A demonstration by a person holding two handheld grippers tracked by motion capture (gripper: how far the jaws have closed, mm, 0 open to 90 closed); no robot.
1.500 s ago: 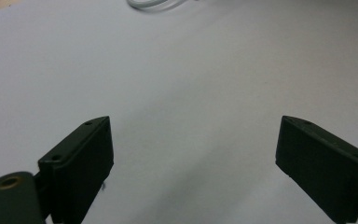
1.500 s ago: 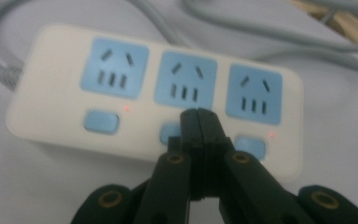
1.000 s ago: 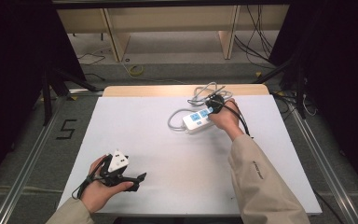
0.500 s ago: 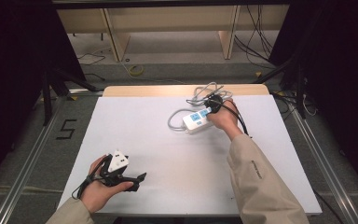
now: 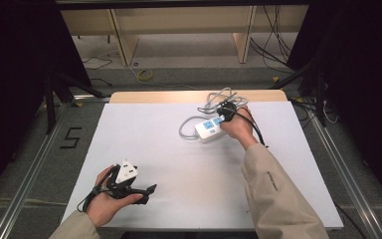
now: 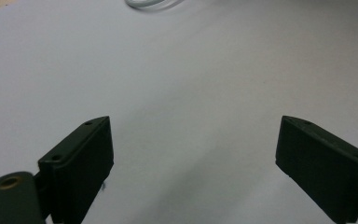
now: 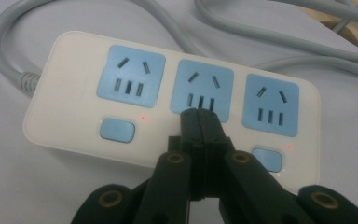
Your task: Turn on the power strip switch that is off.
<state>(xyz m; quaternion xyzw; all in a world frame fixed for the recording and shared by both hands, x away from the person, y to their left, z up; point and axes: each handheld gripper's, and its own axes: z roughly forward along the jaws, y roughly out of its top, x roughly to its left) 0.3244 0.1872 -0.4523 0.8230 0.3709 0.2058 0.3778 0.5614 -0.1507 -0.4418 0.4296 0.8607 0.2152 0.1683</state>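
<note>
A white power strip (image 5: 210, 130) with three blue sockets lies on the far right part of the white table (image 5: 179, 169). Its grey cable (image 5: 185, 125) loops to the left and coils behind it. My right gripper (image 5: 221, 119) is shut with nothing between its jaws. In the right gripper view its tips (image 7: 199, 115) rest on the power strip (image 7: 74, 126) just below the middle socket, between two blue switches (image 7: 117, 129). Small red lights glow beside the switches. My left gripper (image 5: 148, 194) sits at the front left, open (image 6: 193, 158), just above bare table.
A bare wooden strip (image 5: 154, 95) runs along the table's far edge, with wooden shelving (image 5: 124, 30) on the floor beyond. Loose cables (image 5: 271, 50) lie on the floor at the back right. A "5" mark (image 5: 71, 138) is on the floor at the left.
</note>
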